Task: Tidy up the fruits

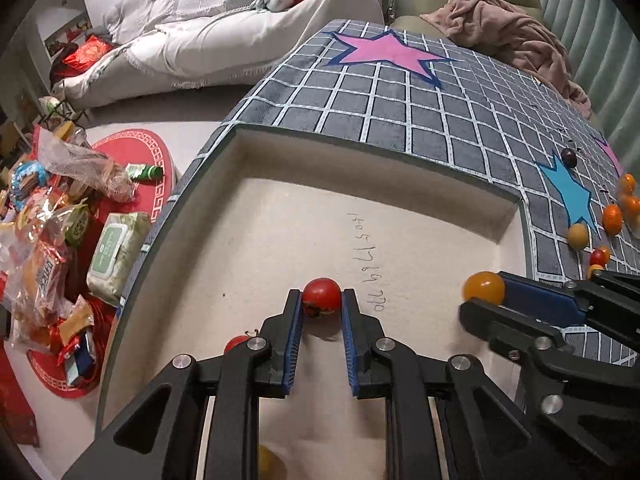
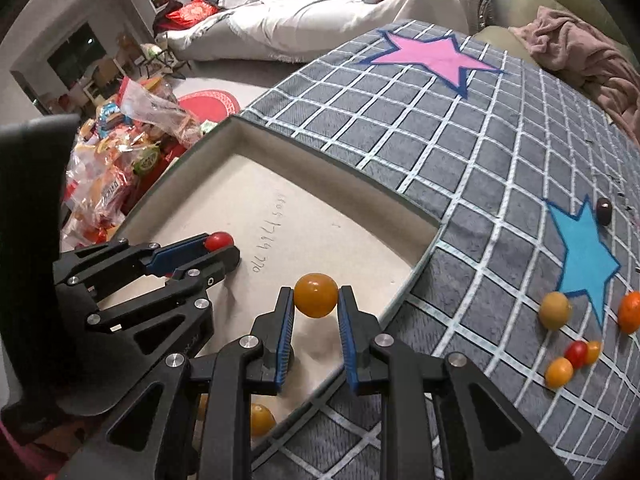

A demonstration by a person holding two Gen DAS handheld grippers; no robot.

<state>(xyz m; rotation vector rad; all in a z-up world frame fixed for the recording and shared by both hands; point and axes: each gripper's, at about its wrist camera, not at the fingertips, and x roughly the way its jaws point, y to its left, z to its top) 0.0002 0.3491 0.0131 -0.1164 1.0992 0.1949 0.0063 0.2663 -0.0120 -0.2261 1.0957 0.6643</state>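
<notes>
Grid-patterned desk cloth (image 2: 460,184) with stars, sofa (image 1: 224,40) in the upper left of both frames, shallow beige tray (image 2: 336,160) at centre.

Left tongs (image 1: 321,300) pinching a red tomato (image 1: 321,295), low over the tray floor. Right tongs (image 2: 315,298) pinching an orange tomato (image 2: 315,294), just inside the tray's near-right edge.

Best lowered until each fruit nearly touches the floor, then spread slowly, one side at a time, well apart from fruit already inside, to stop rolling.

Counted in the right view: two held; at least one orange tomato (image 2: 261,419) in the tray at bottom, a second partly hidden; six loose on the cloth at lower right, including one dark fruit (image 2: 603,210).
</notes>
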